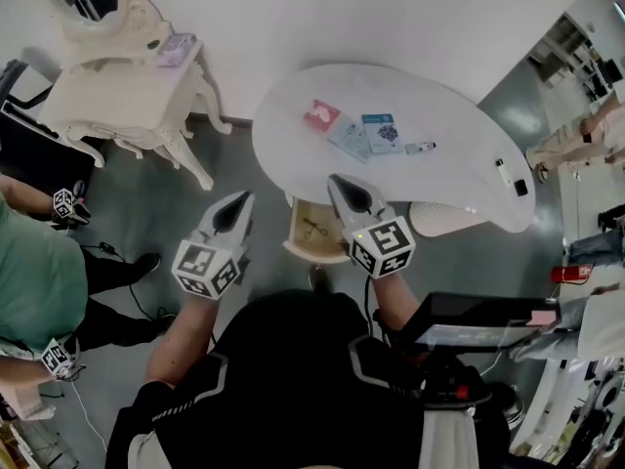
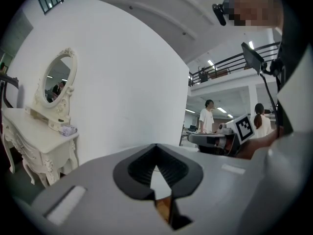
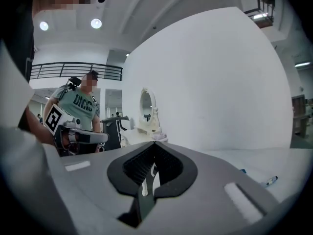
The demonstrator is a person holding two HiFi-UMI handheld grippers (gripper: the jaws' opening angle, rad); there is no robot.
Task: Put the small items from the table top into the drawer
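Note:
On the white curved table top point(image 1: 459, 115) lie a red card point(image 1: 320, 115), a pale blue packet point(image 1: 349, 137), a darker blue packet point(image 1: 383, 132) and a small pen-like item point(image 1: 421, 148). Near its right end lie a white item point(image 1: 503, 169) and a black one point(image 1: 520, 187). A wooden drawer point(image 1: 298, 242) stands pulled out under the front edge, with a scissors-like thing point(image 1: 312, 229) inside. My right gripper point(image 1: 342, 186) is shut and empty above the drawer's right side, its tip at the table edge. My left gripper point(image 1: 237, 206) is shut and empty, left of the drawer. The right gripper view shows its tip point(image 3: 154, 143) closed, and the left gripper view likewise point(image 2: 155, 145).
A white vanity with an oval mirror point(image 1: 127, 86) stands at the back left. A person in a green shirt point(image 1: 29, 272) stands at the left with grippers. A white ribbed round object point(image 1: 444, 218) sits under the table's right part. More people stand at the far right point(image 1: 586, 140).

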